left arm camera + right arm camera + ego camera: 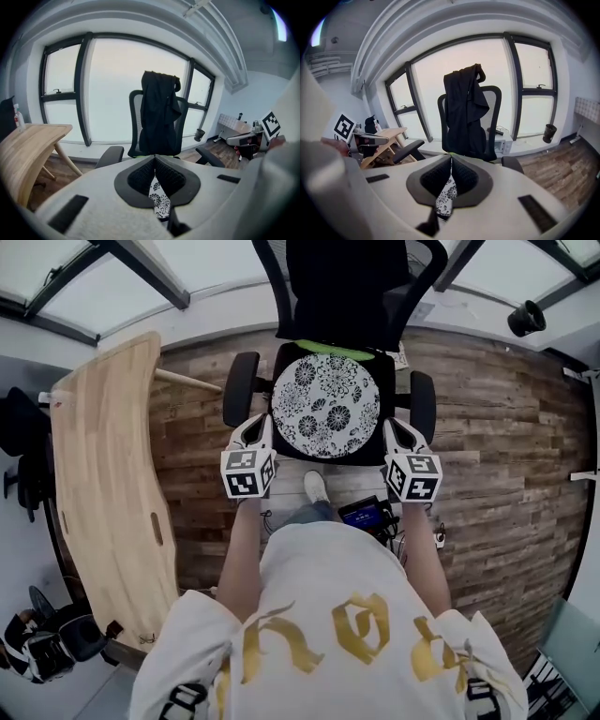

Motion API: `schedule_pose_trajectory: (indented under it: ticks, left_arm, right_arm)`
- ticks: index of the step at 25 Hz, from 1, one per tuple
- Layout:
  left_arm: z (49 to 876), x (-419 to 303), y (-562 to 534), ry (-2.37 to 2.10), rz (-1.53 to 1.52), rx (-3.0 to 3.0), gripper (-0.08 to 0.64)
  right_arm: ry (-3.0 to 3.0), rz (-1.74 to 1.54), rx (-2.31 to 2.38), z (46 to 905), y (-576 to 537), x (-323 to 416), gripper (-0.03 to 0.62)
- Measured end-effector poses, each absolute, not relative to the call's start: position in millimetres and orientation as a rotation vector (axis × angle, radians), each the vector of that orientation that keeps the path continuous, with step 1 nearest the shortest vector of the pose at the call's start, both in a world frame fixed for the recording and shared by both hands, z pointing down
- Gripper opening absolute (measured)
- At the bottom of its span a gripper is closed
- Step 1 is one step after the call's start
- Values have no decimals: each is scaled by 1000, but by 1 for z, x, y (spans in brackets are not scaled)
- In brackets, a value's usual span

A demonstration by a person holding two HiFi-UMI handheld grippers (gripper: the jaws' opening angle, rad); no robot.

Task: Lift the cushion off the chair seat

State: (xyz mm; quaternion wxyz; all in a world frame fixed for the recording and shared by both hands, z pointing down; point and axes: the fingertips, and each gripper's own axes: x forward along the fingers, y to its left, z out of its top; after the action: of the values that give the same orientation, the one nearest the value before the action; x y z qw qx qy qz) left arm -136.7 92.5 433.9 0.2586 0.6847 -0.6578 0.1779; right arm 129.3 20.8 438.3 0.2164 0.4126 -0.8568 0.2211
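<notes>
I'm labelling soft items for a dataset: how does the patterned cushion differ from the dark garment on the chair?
The cushion is round with a black-and-white floral print, while the garment is plain black and has no set shape. The cushion lies flat on the seat, and the garment hangs draped over the backrest. Both are on the same office chair.

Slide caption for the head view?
Left gripper and right gripper, jaws shut, flank round black-and-white floral cushion on black office chair.
</notes>
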Motion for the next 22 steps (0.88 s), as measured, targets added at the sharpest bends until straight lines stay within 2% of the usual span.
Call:
schedule_pose_trajectory:
  ticks: [8, 16, 22]
  left_arm:
    - [451, -157, 54, -1779, 485, 1867, 6]
    - [457, -153, 53, -1792, 452, 1822, 8]
    - [470, -160, 58, -1854, 460, 1739, 8]
  right_arm:
    - [-2471, 929, 1198, 435, -1, 106, 11]
    - [-2307, 748, 1265, 451, -6, 125, 12]
    - [-2316, 807, 1224, 470, -26, 124, 12]
